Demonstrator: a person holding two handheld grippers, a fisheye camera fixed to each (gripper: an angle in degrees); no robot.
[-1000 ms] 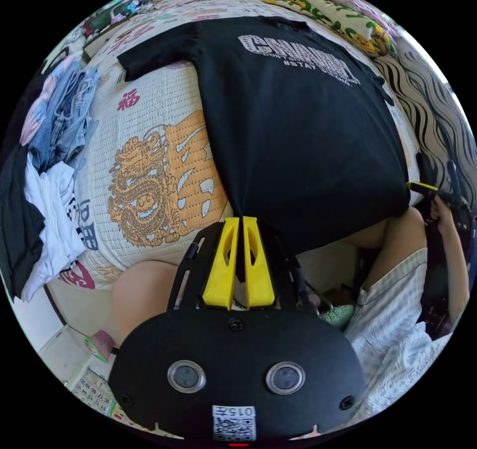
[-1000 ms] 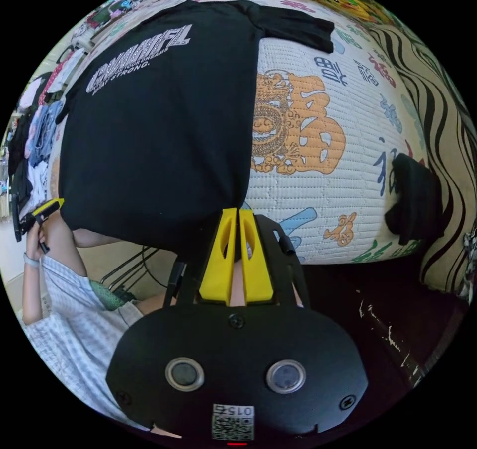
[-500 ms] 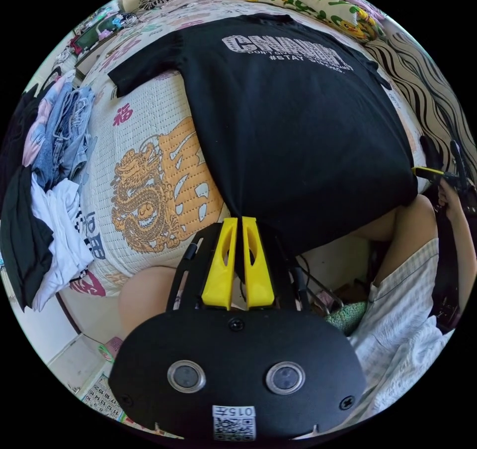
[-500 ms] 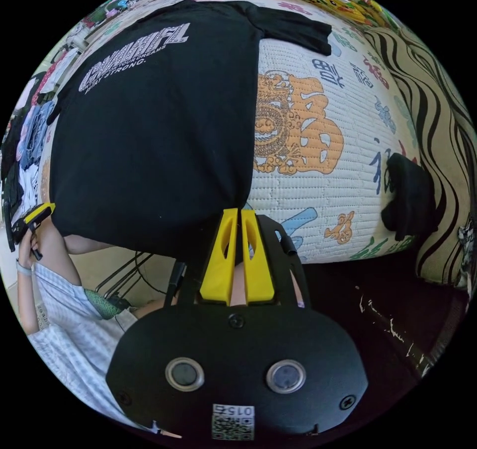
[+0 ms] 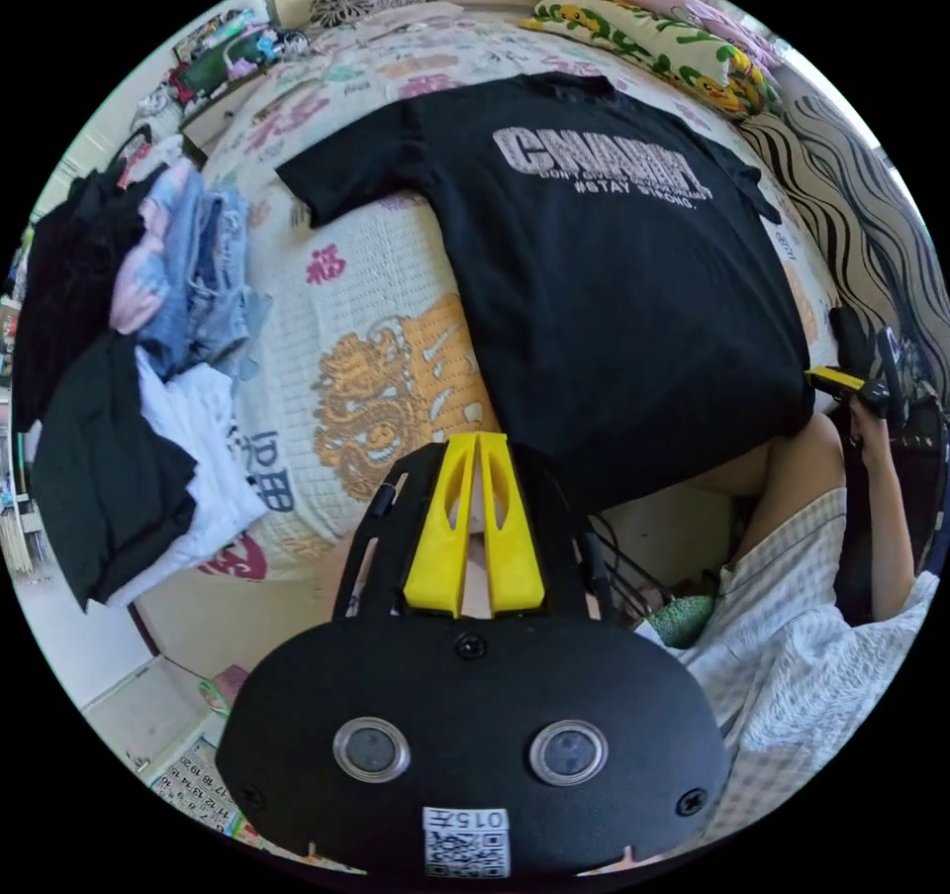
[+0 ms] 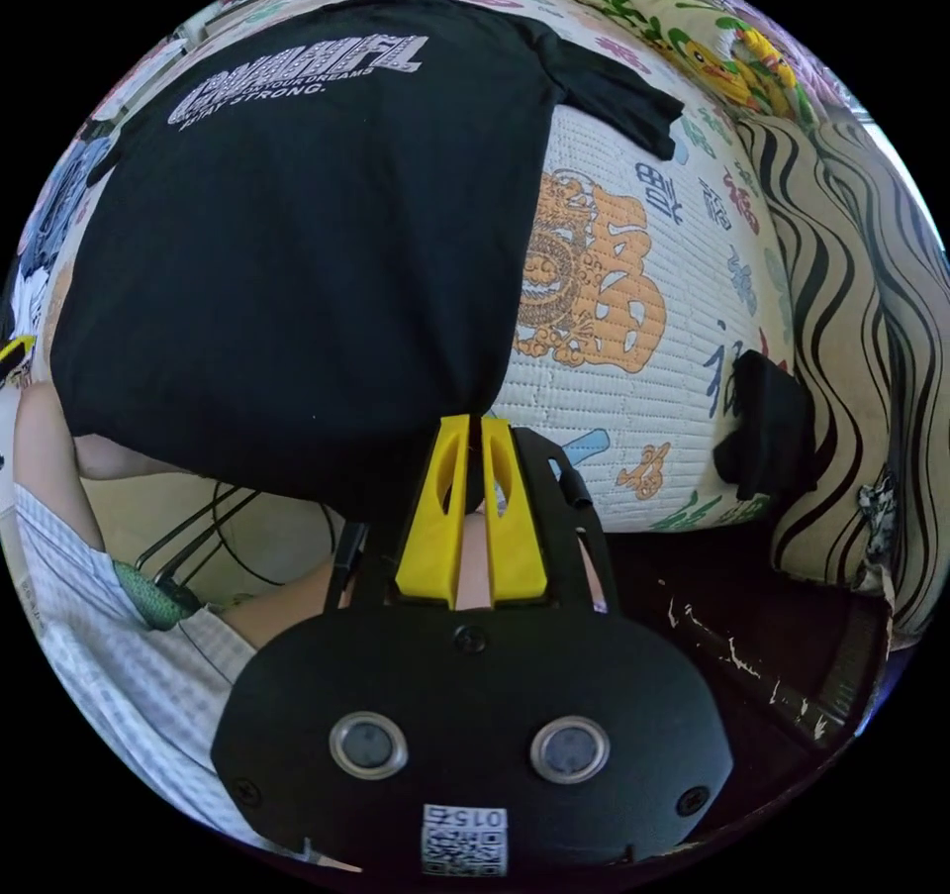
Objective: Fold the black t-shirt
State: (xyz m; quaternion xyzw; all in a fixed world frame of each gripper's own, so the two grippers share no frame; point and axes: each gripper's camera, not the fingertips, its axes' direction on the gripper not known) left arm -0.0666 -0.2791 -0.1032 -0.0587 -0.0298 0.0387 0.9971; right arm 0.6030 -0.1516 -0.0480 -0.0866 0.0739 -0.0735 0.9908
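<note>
The black t-shirt (image 5: 614, 280) with white lettering lies face up and spread flat on the bed, its hem hanging over the near edge. In the left gripper view my left gripper (image 5: 478, 439) is shut, its tips touching right beside the shirt's lower left corner, with pale skin rather than cloth showing between the jaws. The right gripper (image 5: 836, 379) sits at the hem's other corner, held by a hand. In the right gripper view the t-shirt (image 6: 297, 241) is close and large, and my right gripper (image 6: 473, 421) is shut on its hem corner, dark cloth between the jaws.
A quilted bed cover (image 5: 376, 270) with an orange dragon print lies under the shirt. A pile of clothes (image 5: 129, 359) is heaped on the bed's left. Patterned pillows (image 5: 653, 33) are at the far end. A small black item (image 6: 772, 429) lies near the striped fabric (image 6: 851, 290).
The left view has pulled back from the shirt. Black cloth that was between the left jaws is gone, and their tips now meet. The right gripper still holds its corner.
</note>
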